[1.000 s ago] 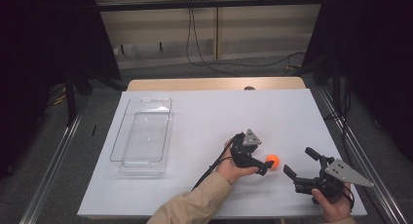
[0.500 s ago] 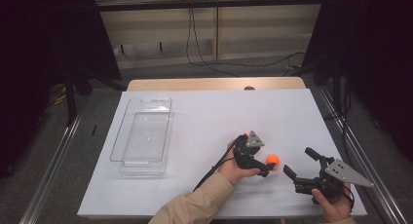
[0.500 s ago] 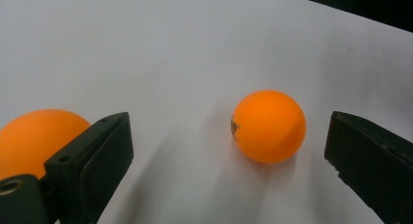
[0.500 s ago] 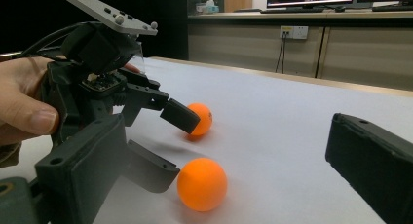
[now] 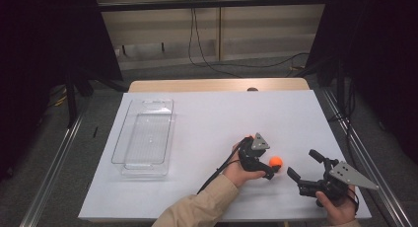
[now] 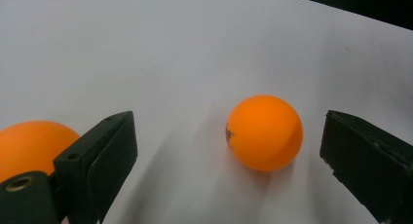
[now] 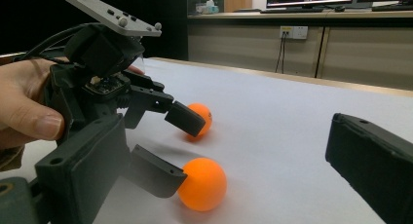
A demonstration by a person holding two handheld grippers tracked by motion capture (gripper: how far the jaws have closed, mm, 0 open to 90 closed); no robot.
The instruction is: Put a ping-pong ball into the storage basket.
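My left gripper (image 5: 270,169) lies low on the white table sheet (image 5: 207,118), right of the middle. Its jaws stand open and have just been closing a little. An orange ball (image 6: 264,133) sits on the sheet between them, touching neither pad. A second orange ball (image 6: 29,146) lies just outside one jaw. In the right gripper view the left gripper (image 7: 178,148) has the two balls (image 7: 202,184) (image 7: 199,118) at its jaw tips. One ball (image 5: 275,162) shows from above. My right gripper (image 5: 301,163) rests open near the front right corner, nothing between its jaws.
A clear plastic tray (image 5: 143,138) stands on the left part of the sheet. The left gripper's cable (image 5: 217,175) trails back along the sleeve. A metal rail (image 5: 360,158) runs along the table's right side.
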